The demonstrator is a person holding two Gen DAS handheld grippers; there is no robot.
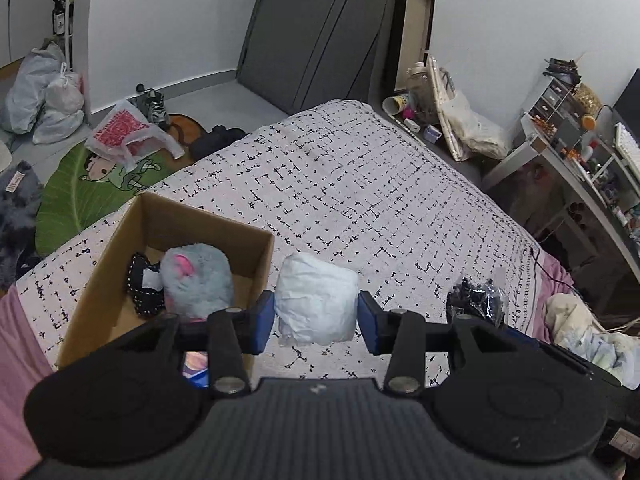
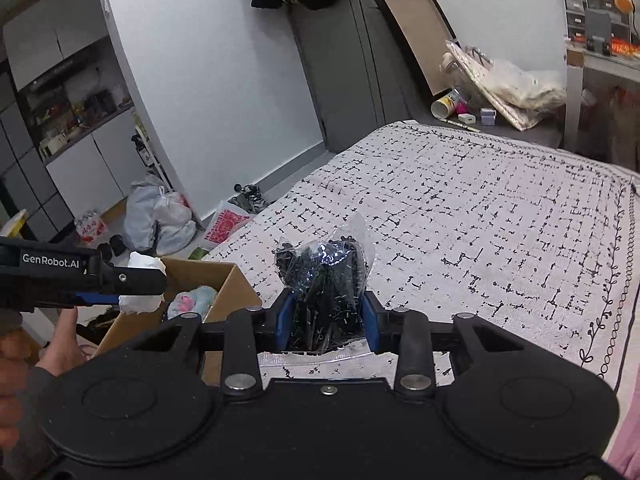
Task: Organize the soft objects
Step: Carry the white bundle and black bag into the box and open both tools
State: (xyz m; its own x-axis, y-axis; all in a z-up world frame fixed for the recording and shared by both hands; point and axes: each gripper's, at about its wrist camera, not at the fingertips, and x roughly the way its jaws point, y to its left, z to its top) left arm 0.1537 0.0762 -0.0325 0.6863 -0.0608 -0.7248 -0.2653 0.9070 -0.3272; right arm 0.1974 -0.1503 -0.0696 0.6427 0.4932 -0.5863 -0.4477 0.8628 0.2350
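Note:
My left gripper (image 1: pixel 317 320) is shut on a pale white-blue soft packet (image 1: pixel 316 300), held above the bed just right of an open cardboard box (image 1: pixel 120 264). Inside the box lie a grey-blue plush with pink ears (image 1: pixel 198 280) and a black dotted cloth (image 1: pixel 142 284). My right gripper (image 2: pixel 326 320) is shut on a clear bag of black pieces (image 2: pixel 324 276), lifted over the bedspread. In the right wrist view the left gripper (image 2: pixel 136 284) with its white packet (image 2: pixel 142 282) hangs over the box (image 2: pixel 224 284). The bag of black pieces (image 1: pixel 476 296) shows at right in the left wrist view.
The bed has a white spread with black marks (image 1: pixel 360 184). On the floor left lie a green rug (image 1: pixel 80 196), plastic bags (image 1: pixel 44 92) and shoes (image 1: pixel 154 106). A cluttered desk (image 1: pixel 580 160) stands to the right. A person's hand (image 2: pixel 60 344) holds the left gripper.

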